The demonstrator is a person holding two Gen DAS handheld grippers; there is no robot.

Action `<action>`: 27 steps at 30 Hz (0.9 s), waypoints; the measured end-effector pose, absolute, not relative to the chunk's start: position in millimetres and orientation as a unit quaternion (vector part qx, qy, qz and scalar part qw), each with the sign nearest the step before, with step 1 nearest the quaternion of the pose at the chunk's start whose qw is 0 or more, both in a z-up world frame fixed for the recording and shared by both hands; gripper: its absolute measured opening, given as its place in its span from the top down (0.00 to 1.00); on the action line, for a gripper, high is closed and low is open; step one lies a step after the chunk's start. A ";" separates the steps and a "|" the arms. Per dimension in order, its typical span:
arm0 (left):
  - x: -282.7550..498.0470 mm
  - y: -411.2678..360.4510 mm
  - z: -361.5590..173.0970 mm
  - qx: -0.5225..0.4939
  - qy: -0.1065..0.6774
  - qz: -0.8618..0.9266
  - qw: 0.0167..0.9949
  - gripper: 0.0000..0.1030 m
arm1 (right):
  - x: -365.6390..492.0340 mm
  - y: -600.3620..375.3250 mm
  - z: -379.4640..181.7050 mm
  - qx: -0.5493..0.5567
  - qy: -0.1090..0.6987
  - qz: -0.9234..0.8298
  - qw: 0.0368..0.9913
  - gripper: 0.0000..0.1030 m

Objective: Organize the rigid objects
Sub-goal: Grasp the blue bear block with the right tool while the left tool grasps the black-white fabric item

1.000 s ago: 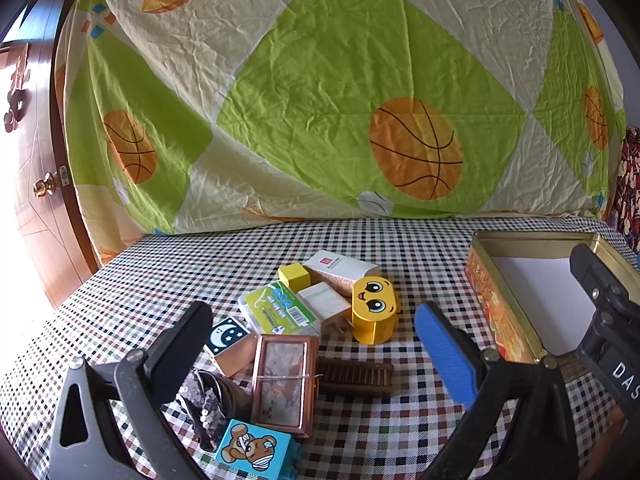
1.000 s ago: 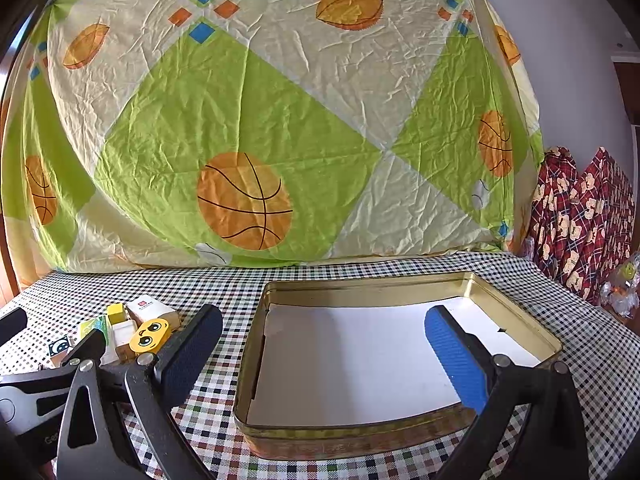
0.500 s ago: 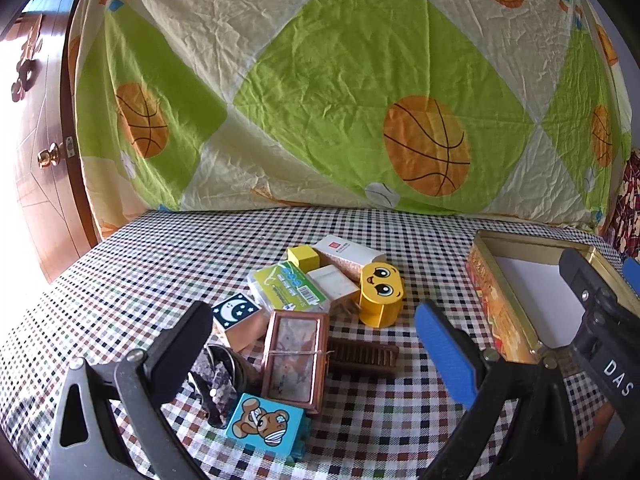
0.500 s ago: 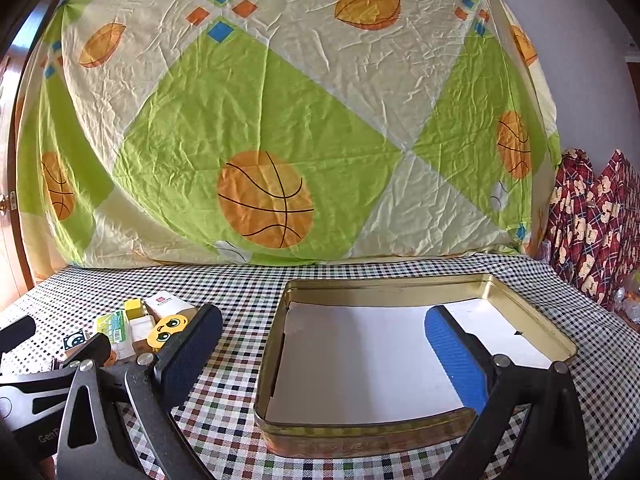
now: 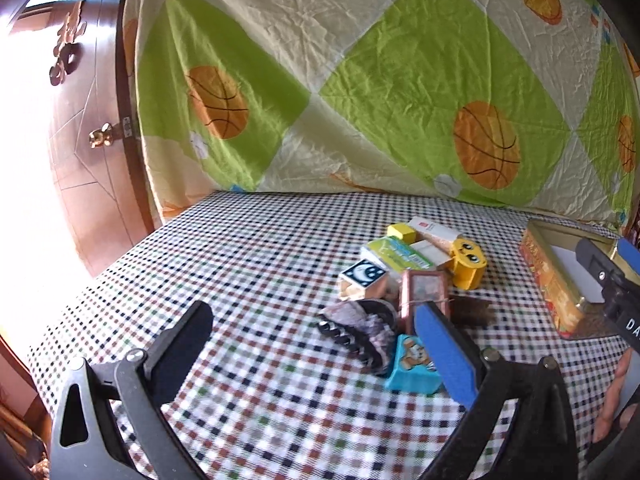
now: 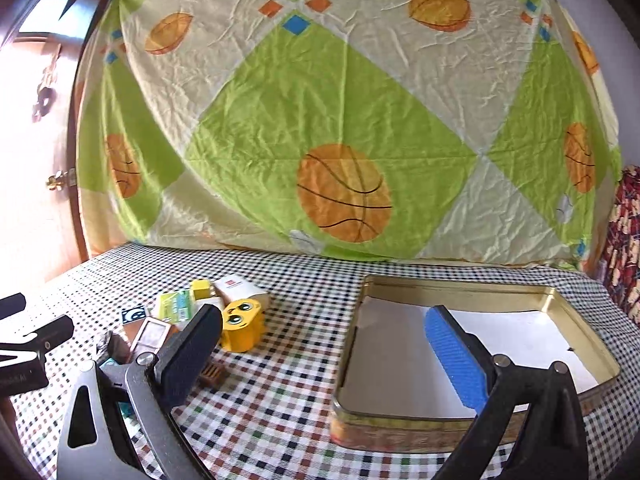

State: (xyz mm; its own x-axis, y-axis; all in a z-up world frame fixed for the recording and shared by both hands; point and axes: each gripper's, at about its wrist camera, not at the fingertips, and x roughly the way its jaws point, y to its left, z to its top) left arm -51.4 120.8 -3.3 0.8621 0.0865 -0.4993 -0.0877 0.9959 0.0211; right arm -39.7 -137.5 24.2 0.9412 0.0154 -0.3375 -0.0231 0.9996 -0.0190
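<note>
A pile of small items lies on the checked tablecloth: a yellow face toy (image 5: 468, 266) (image 6: 240, 328), a moon block (image 5: 362, 278), a copper-framed case (image 5: 424, 296), a green packet (image 5: 396, 254), a white box (image 5: 434, 230), a yellow cube (image 5: 402, 232), a brown comb (image 5: 472, 312), a hair claw (image 5: 360, 328) and a blue bear block (image 5: 412, 364). My left gripper (image 5: 316, 340) is open just left of the pile, its blue finger in front of the bear block. My right gripper (image 6: 324, 354) is open and holds nothing, over the near left edge of the gold tin (image 6: 452, 284).
The tin (image 5: 552, 276) is lined with white paper and holds nothing. A basketball-print sheet (image 6: 344, 192) hangs behind the table. A wooden door (image 5: 92, 140) stands at the left. Patterned red fabric (image 6: 624, 240) sits at the far right. A hand (image 5: 612, 400) shows at the lower right.
My left gripper has swung left, so the pile now sits right of centre in its view. My right gripper has turned left, bringing the pile further into its view. Both stay open.
</note>
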 end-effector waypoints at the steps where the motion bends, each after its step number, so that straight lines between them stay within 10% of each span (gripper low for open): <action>1: -52.6 128.5 -5.4 -0.004 0.265 0.049 0.963 0.01 | -37.5 -134.8 23.1 -0.008 0.184 0.021 0.983 0.01; 10: -53.9 157.9 -19.9 -0.014 0.312 0.073 0.947 0.03 | -18.8 -74.4 -7.5 0.045 0.336 0.164 0.926 0.27; 16: -58.8 173.5 -20.0 0.009 0.315 0.088 0.945 0.03 | -8.2 -15.7 -32.1 -0.007 0.412 0.223 0.883 0.27; 22: -58.0 189.7 -21.8 -0.014 0.324 0.091 0.942 0.03 | 3.8 6.5 -42.5 -0.007 0.432 0.229 0.872 0.28; 27: -58.1 192.0 -18.9 -0.015 0.323 0.093 0.942 0.03 | 0.0 4.8 -42.1 -0.032 0.432 0.235 0.870 0.48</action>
